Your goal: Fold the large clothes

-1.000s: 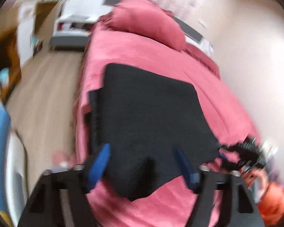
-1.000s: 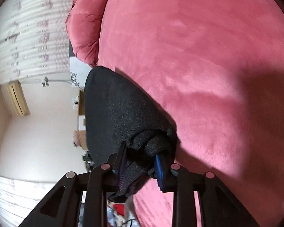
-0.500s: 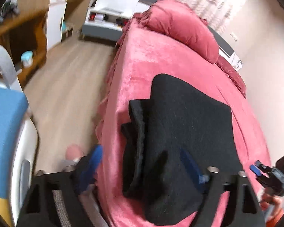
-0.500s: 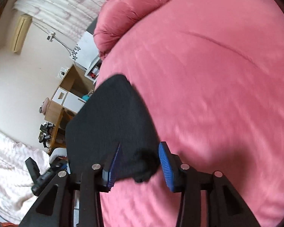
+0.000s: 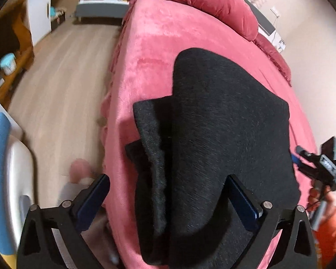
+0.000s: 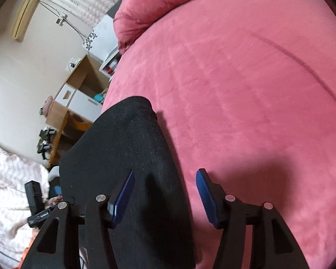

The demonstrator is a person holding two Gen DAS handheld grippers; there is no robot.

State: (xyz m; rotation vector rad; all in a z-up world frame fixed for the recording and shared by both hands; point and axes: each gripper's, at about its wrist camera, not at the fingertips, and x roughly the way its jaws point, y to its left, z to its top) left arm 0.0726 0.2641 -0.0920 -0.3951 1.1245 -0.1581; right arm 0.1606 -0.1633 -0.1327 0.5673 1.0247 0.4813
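One black garment point(image 5: 224, 139), fuzzy and folded into layers, lies on the bed point(image 5: 154, 51) in the lower middle of the left view, over a plush pink cover. One rounded pink pillow point(image 5: 210, 2) sits at the top. The left hand-held gripper point(image 5: 168, 204) hovers over it, jaws opening wide, pads clear; the right hand-held gripper point(image 6: 165, 197) is also opening, gripping nothing.

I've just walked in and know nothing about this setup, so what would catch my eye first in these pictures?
A bright pink bedspread fills both views, with a matching pink pillow at the far end. On it, near the bed's edge, lies a partly folded black garment. The left gripper hangs over it, still opening, nothing pinched; the right gripper is opening too, its blue fingers clear of the cloth.
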